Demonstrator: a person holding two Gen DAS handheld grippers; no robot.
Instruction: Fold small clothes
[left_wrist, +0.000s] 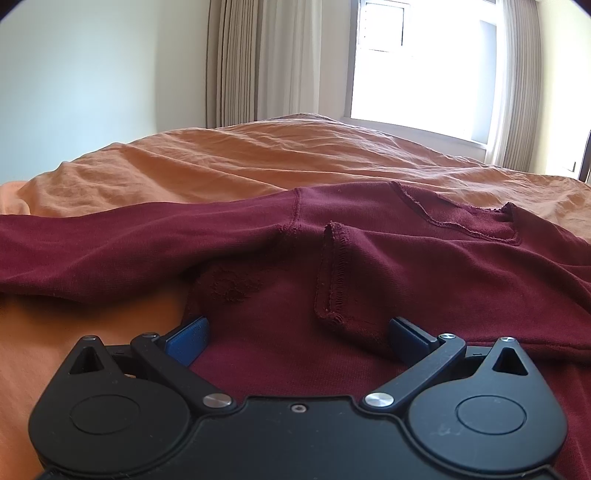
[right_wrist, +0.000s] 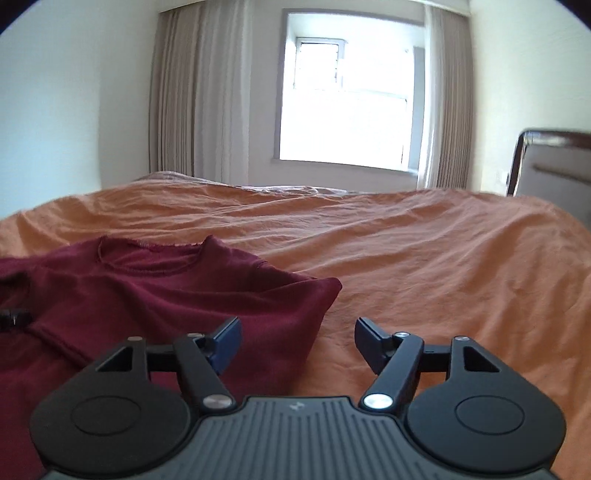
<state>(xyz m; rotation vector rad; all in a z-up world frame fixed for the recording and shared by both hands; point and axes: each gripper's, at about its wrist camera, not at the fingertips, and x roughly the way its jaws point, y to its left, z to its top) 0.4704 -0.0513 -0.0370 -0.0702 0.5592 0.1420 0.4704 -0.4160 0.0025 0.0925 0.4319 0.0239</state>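
A dark red long-sleeved top (left_wrist: 406, 266) lies on the orange bedspread (left_wrist: 240, 162), one sleeve stretched to the left and a folded-in sleeve cuff (left_wrist: 332, 273) resting on its body. My left gripper (left_wrist: 297, 332) stands open low over the top's body, blue pads wide apart with cloth under them. In the right wrist view the same top (right_wrist: 166, 295) lies at the left, neckline at the far side and right edge folded in. My right gripper (right_wrist: 297, 339) is open over the top's right edge, its left pad above the cloth, its right pad above bare bedspread (right_wrist: 424, 266). Nothing is gripped.
The bed reaches back toward a bright window (right_wrist: 347, 107) with beige curtains (right_wrist: 184, 99). A chair frame (right_wrist: 546, 162) stands beyond the bed's far right corner. Rumpled bedspread stretches to the right of the top.
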